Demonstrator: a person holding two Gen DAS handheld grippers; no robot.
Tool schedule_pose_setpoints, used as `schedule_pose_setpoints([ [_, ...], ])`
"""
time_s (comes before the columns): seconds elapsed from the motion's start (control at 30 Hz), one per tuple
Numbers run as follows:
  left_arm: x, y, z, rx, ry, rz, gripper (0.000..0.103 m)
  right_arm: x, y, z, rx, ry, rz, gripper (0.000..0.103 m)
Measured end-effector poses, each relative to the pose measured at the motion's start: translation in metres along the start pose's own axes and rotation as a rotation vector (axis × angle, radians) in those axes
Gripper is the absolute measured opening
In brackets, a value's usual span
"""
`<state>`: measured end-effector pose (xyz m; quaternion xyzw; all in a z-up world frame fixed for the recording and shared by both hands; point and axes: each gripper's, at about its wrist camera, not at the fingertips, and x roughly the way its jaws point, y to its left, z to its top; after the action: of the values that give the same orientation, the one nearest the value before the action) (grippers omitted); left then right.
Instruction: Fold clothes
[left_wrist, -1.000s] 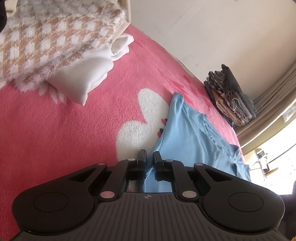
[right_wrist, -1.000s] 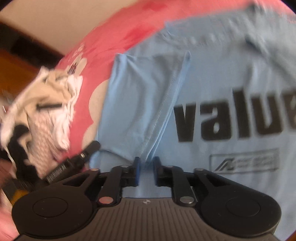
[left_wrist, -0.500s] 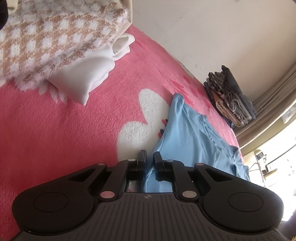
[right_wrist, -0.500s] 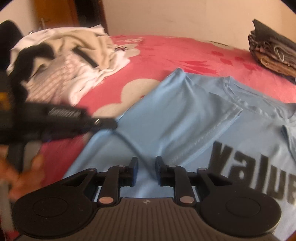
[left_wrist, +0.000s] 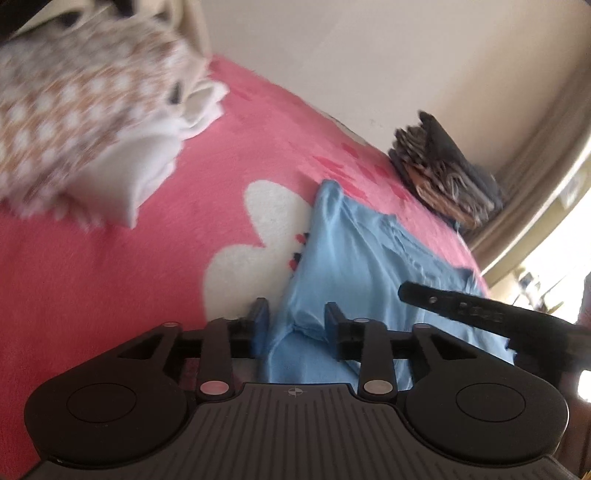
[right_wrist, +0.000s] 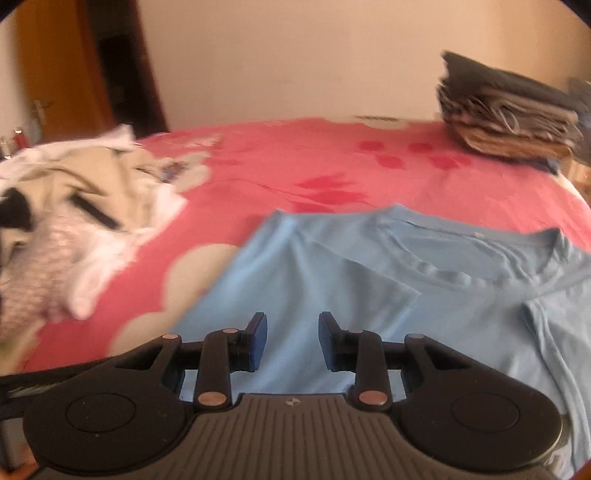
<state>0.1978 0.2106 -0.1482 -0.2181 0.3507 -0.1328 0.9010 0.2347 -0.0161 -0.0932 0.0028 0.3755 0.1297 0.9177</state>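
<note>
The light, limp blue T-shirt (right_wrist: 369, 295) is spread on the pink blanket (left_wrist: 110, 277) — both the left gripper (left_wrist: 295, 317) and the right gripper (right_wrist: 291, 332) are released, the left just opened over a raised fold — so it should be taken at an edge or seam.

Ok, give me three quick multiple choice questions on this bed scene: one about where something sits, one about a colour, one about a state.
1. Where is the stack of folded dark clothes?
A. far corner of the bed by the wall
B. on the floor
C. on the shirt

2. What colour is the T-shirt spread on the pink fleece blanket?
A. white
B. light blue
C. green

3. How do the right gripper's jaws stand?
A. clamped on cloth
B. apart, pinching nothing
C. out of view

A: stack rests against the wall.
B: fabric is pale blue.
B: a clear gap between the pads.
</note>
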Motion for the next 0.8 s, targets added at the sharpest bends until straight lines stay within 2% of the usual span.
schedule_pose_setpoints([
  [0.1, 0.001, -0.006, -0.002, 0.054, -0.006, 0.024, 0.036, 0.003, -0.012, -0.016, -0.053, 0.012, -0.102, 0.033],
  [0.17, 0.001, -0.003, 0.001, 0.035, -0.002, 0.020, 0.036, -0.004, -0.021, -0.024, -0.033, 0.005, -0.161, 0.033],
  [0.2, 0.000, 0.000, 0.002, 0.012, 0.000, 0.014, 0.036, -0.009, -0.021, -0.026, -0.039, 0.008, -0.220, 0.032],
  [0.27, -0.001, 0.008, 0.005, -0.042, 0.003, -0.002, 0.036, -0.018, -0.017, -0.025, -0.049, -0.018, -0.262, 0.032],
  [0.3, -0.002, 0.012, 0.006, -0.064, 0.006, -0.011, 0.036, -0.023, -0.014, -0.024, -0.048, -0.039, -0.246, 0.032],
  [0.4, -0.002, 0.016, 0.005, -0.087, 0.008, -0.015, 0.035, -0.031, 0.007, -0.020, -0.089, -0.069, -0.098, 0.032],
  [0.53, -0.001, 0.013, 0.004, -0.059, 0.007, 0.018, 0.030, -0.019, 0.042, -0.032, -0.217, -0.029, 0.039, 0.032],
  [0.63, 0.000, 0.015, 0.004, -0.073, 0.007, 0.023, 0.028, -0.015, 0.057, -0.052, -0.288, 0.009, 0.060, 0.032],
  [0.8, 0.000, 0.017, 0.004, -0.079, 0.003, 0.026, 0.027, -0.043, 0.061, -0.072, -0.349, 0.046, 0.089, 0.032],
])
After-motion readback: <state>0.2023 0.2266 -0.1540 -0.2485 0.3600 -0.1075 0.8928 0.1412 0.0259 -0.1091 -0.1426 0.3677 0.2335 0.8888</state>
